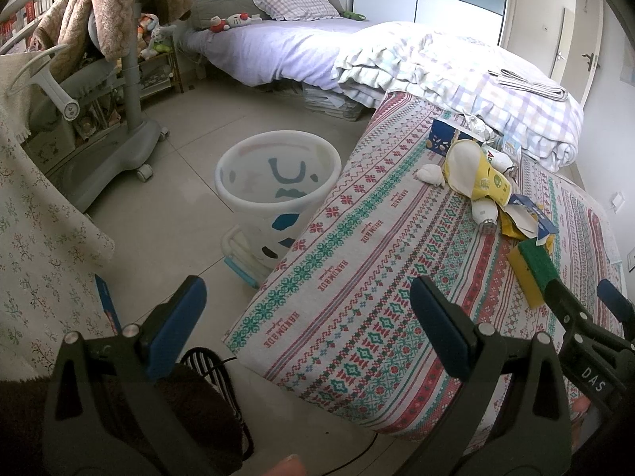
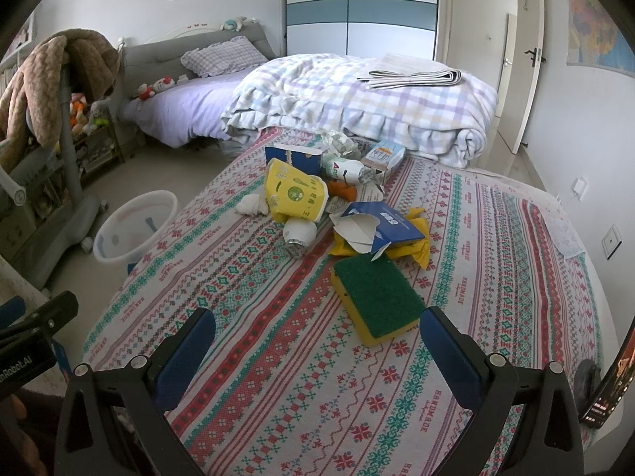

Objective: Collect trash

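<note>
A heap of trash lies on the patterned tablecloth (image 2: 278, 357): a green-and-yellow sponge (image 2: 377, 301), a torn blue carton (image 2: 381, 226), yellow wrappers (image 2: 416, 246), a yellow packet (image 2: 295, 194), a white bulb-shaped item (image 2: 299, 234), a crumpled tissue (image 2: 251, 203) and a small milk carton (image 2: 383, 156). The white bin (image 1: 274, 174) stands on the floor left of the table and also shows in the right wrist view (image 2: 135, 226). My right gripper (image 2: 317, 341) is open just before the sponge. My left gripper (image 1: 307, 313) is open and empty over the table's left corner.
A bed with a checked quilt (image 2: 357, 99) lies behind the table. A grey wheeled stand (image 1: 131, 91) draped with a brown blanket stands left on the tiled floor. A floral cloth (image 1: 39, 218) hangs at the near left. The right gripper shows at the left wrist view's right edge (image 1: 587, 305).
</note>
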Motion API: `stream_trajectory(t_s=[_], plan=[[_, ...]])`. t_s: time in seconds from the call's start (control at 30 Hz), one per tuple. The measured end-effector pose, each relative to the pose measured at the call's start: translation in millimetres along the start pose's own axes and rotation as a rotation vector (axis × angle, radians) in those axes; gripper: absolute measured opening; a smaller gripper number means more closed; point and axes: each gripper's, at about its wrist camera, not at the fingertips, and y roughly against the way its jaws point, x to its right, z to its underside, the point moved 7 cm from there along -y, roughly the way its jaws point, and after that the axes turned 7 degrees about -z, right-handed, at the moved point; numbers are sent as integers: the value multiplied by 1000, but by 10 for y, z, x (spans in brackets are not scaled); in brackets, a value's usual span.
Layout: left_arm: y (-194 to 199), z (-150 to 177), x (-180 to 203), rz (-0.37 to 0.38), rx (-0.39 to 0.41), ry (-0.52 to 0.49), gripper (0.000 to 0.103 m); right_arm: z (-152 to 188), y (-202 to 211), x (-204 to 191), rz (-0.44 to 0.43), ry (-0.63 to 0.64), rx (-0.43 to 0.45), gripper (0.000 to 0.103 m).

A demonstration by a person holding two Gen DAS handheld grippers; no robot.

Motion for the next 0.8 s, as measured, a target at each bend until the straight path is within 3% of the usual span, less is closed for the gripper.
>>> stream_trajectory(t_s=[0.43,0.57,0.8], plan=[[-14,2,-2,6,-10,-3,102,20,8,28,9,4,-1,103],[-35,-10,9,19,-21,-1,102,7,17,202,23,-40,15,103],[-101,-66,20,44,-22,15,102,-56,-246,561,31,-107,-47,103]])
